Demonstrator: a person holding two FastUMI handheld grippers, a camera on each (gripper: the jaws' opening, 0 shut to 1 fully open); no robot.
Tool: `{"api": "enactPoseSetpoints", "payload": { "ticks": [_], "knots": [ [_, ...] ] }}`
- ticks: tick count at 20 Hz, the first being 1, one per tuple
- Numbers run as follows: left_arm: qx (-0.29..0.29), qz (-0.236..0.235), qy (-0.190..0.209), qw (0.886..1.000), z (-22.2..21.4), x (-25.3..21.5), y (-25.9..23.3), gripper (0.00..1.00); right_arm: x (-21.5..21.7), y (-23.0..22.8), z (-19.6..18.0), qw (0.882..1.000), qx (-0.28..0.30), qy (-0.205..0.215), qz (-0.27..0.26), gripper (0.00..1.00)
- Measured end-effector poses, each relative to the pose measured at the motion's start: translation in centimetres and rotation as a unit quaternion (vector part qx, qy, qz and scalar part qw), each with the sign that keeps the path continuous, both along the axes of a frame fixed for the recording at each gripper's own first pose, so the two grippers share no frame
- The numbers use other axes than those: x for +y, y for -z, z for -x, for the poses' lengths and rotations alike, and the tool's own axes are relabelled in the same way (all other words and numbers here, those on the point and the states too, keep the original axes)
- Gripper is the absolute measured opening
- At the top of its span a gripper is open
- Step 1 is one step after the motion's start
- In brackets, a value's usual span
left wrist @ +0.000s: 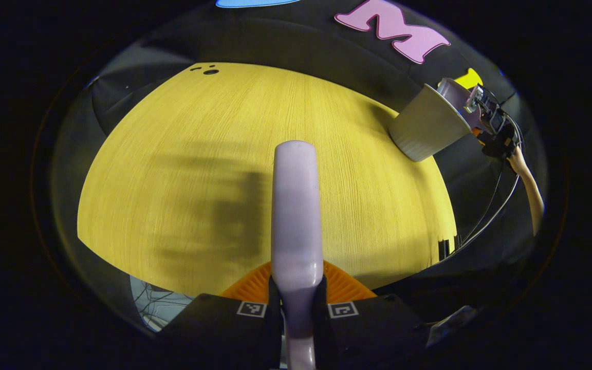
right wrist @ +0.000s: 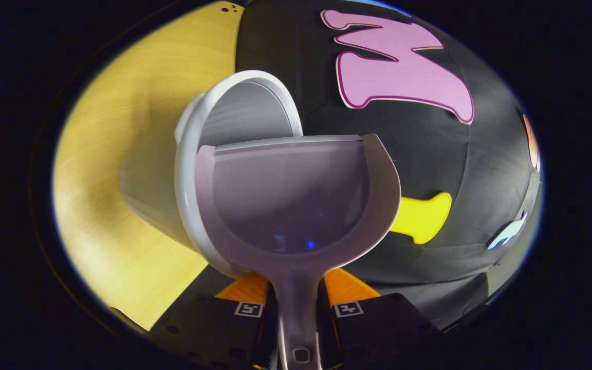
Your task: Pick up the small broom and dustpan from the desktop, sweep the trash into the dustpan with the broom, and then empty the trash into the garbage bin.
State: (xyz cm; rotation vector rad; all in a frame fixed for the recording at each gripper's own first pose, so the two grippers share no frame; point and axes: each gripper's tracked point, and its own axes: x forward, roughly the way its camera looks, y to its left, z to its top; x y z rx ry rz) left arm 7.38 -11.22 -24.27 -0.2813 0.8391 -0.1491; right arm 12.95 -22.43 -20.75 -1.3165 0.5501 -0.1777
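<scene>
My left gripper (left wrist: 296, 295) is shut on the small broom (left wrist: 295, 205), whose pale lilac handle points forward above the yellow desktop (left wrist: 172, 154); its bristles are hidden. My right gripper (right wrist: 296, 303) is shut on the handle of the lilac dustpan (right wrist: 291, 205). The pan is tilted, its front lip over the mouth of the pale garbage bin (right wrist: 239, 103). Inside the pan I see no trash. In the left gripper view the bin (left wrist: 427, 128) stands at the table's far right, with the dustpan (left wrist: 455, 95) at its rim and the right gripper (left wrist: 491, 118) behind it.
A person's forearm (left wrist: 530, 190) and cables hang beyond the table's right edge. Small dark holes (left wrist: 208, 71) mark the far edge of the desktop. The booth's black cloth wall (right wrist: 429, 154) rises right behind the bin.
</scene>
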Motion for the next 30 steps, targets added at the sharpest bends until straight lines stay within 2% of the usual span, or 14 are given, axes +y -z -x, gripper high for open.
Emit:
{"api": "enactPoseSetpoints", "payload": {
  "ticks": [2, 3, 4, 6, 7, 11, 14, 16, 20, 23, 24, 26, 27, 30],
  "knots": [
    [-0.005, 0.002, -0.008, 1.000, -0.1, 0.1, -0.4, 0.29, -0.2, 0.2, 0.0, 0.998, 0.000, 0.019, -0.056, 0.35],
    [-0.008, 0.003, -0.011, 1.000, -0.2, 0.3, -0.7, 0.29, -0.3, 0.3, 0.0, 0.996, -0.001, 0.031, -0.084, 0.39],
    [-0.011, 0.004, -0.015, 1.000, -0.1, 0.3, -0.9, 0.30, -0.4, 0.3, 0.1, 0.993, -0.001, 0.042, -0.113, 0.35],
    [-0.017, 0.006, -0.023, 1.000, -0.1, 0.5, -1.3, 0.30, -0.9, 0.5, 0.5, 0.982, -0.004, 0.068, -0.176, 0.39],
    [-0.019, 0.008, -0.027, 0.999, 0.0, 0.6, -1.6, 0.30, -0.7, 0.6, 0.4, 0.974, -0.005, 0.084, -0.211, 0.32],
    [-0.032, 0.013, -0.043, 0.998, 0.2, 1.3, -2.5, 0.31, -0.7, 1.0, 0.7, 0.924, -0.019, 0.135, -0.358, 0.35],
    [-0.045, 0.012, -0.055, 0.997, 0.7, 2.4, -3.2, 0.27, -0.4, 0.9, 0.6, 0.897, -0.039, 0.152, -0.413, 0.35],
    [-0.050, 0.007, -0.056, 0.997, 0.9, 3.2, -3.5, 0.29, 0.1, 0.4, 0.0, 0.879, -0.063, 0.151, -0.448, 0.35],
    [-0.059, -0.007, -0.050, 0.997, 1.3, 4.8, -3.6, 0.29, 1.1, -1.4, -0.4, 0.855, -0.109, 0.146, -0.486, 0.35],
    [-0.061, -0.007, -0.043, 0.997, 1.2, 5.7, -3.2, 0.28, 4.1, -3.0, 0.1, 0.818, -0.131, 0.137, -0.542, 0.35],
    [-0.062, -0.008, -0.039, 0.997, 1.3, 6.0, -3.0, 0.29, 5.2, -3.4, 0.4, 0.811, -0.135, 0.131, -0.554, 0.35],
    [-0.063, -0.009, -0.030, 0.998, 1.4, 6.3, -2.8, 0.29, 7.3, -4.4, 1.5, 0.805, -0.137, 0.117, -0.565, 0.39],
    [-0.063, -0.010, -0.024, 0.998, 1.4, 6.5, -2.7, 0.29, 8.4, -4.7, 2.1, 0.802, -0.136, 0.111, -0.571, 0.35],
    [-0.067, -0.020, -0.011, 0.997, 1.2, 6.9, -2.4, 0.28, 12.9, -4.3, 3.4, 0.780, -0.117, 0.089, -0.608, 0.35]
  ]
}}
